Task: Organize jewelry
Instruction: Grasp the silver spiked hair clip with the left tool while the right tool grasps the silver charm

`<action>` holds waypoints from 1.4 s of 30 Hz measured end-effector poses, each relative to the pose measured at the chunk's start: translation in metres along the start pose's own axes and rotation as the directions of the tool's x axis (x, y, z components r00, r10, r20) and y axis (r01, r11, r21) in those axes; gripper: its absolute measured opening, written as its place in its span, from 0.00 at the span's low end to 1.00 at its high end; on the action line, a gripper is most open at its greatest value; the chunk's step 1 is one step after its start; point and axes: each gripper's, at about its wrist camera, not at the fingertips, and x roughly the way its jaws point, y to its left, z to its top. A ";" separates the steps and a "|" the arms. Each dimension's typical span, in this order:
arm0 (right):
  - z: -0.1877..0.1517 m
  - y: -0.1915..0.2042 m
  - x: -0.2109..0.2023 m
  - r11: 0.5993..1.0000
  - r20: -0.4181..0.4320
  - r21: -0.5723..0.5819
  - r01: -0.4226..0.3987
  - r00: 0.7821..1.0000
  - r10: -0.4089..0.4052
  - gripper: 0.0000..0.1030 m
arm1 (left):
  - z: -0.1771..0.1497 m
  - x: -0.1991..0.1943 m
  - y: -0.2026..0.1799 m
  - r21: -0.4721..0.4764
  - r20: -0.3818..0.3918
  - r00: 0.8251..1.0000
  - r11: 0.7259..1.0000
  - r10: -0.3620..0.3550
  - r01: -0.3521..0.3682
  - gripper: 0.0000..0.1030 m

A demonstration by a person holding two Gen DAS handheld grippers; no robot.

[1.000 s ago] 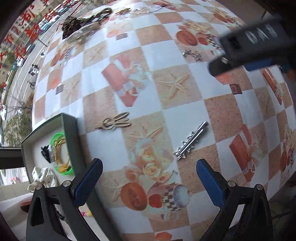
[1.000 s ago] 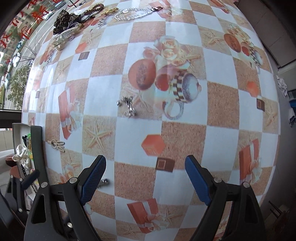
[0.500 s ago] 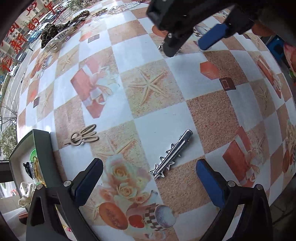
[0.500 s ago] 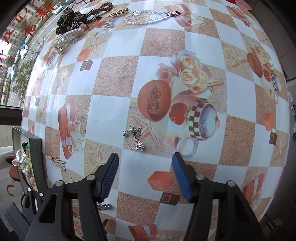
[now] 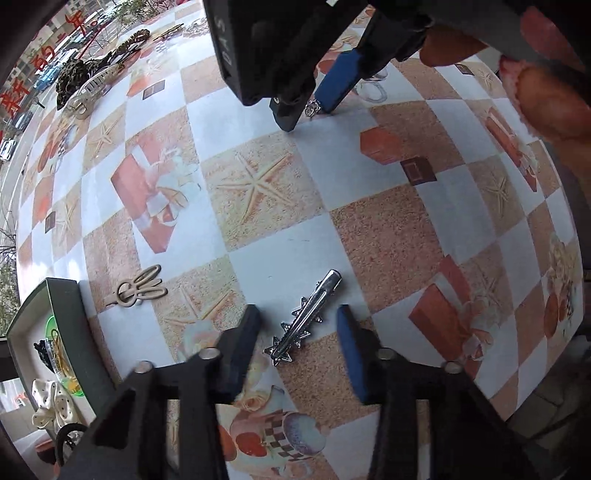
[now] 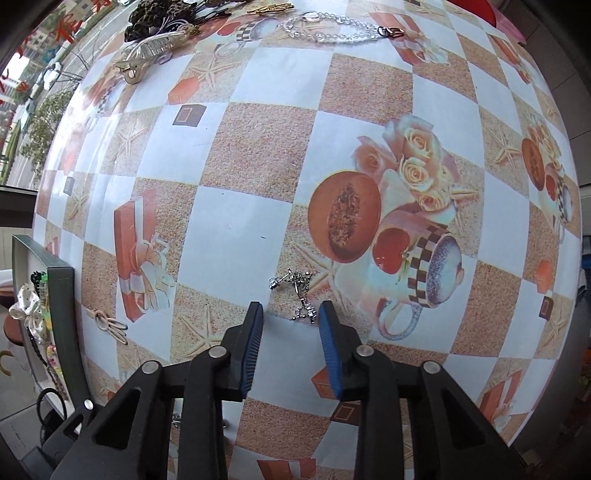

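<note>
A silver star-studded hair clip [image 5: 303, 319] lies on the patterned tablecloth between the fingertips of my open left gripper [image 5: 297, 321]. My right gripper [image 6: 291, 315] is open, its fingers either side of a small silver earring piece [image 6: 301, 295] on the table; it also shows in the left wrist view [image 5: 314, 107], low over that piece. A dark green jewelry box [image 5: 64, 325] at the left edge holds a white bow, a green bangle and dark bands. A beige rabbit-shaped clip [image 5: 138, 290] lies beside the box.
At the far side lie a clear claw clip [image 6: 149, 51], a dark scrunchie heap [image 6: 155, 16], a gold clip [image 6: 271, 7] and a clear bead chain [image 6: 340, 27]. The table edge runs along the right.
Both grippers have moved down and forward toward the table. The left jaws have narrowed around the star clip; the right jaws have narrowed around the earring piece.
</note>
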 end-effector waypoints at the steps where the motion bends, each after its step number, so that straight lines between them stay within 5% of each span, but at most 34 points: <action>1: 0.001 0.001 0.000 1.000 0.000 0.003 0.001 1.000 -0.001 0.24 | 0.001 0.000 0.001 -0.005 -0.004 1.000 1.000 -0.001 0.001 0.30; 4: 0.000 0.004 0.000 1.000 0.003 0.010 0.010 1.000 -0.010 0.16 | 0.000 -0.001 0.008 -0.027 -0.009 1.000 0.999 -0.021 0.021 0.26; 11: -0.016 -0.007 -0.009 0.999 0.018 0.030 -0.024 1.000 0.023 0.16 | -0.008 -0.009 0.043 -0.156 -0.008 0.993 0.981 -0.120 0.117 0.25; 21: -0.063 -0.012 -0.024 0.989 0.023 0.100 -0.109 0.994 0.108 0.16 | -0.012 -0.031 0.081 -0.223 0.028 0.986 0.960 -0.166 0.168 0.25; 34: -0.111 -0.012 -0.033 0.982 0.000 0.149 -0.119 0.993 0.120 0.16 | -0.049 -0.069 0.097 -0.251 0.068 0.991 0.959 -0.117 0.130 0.25; 42: -0.111 0.010 -0.044 0.986 0.008 0.121 -0.115 0.993 0.114 0.16 | -0.070 -0.084 0.115 -0.286 0.086 0.991 0.951 -0.098 0.119 0.25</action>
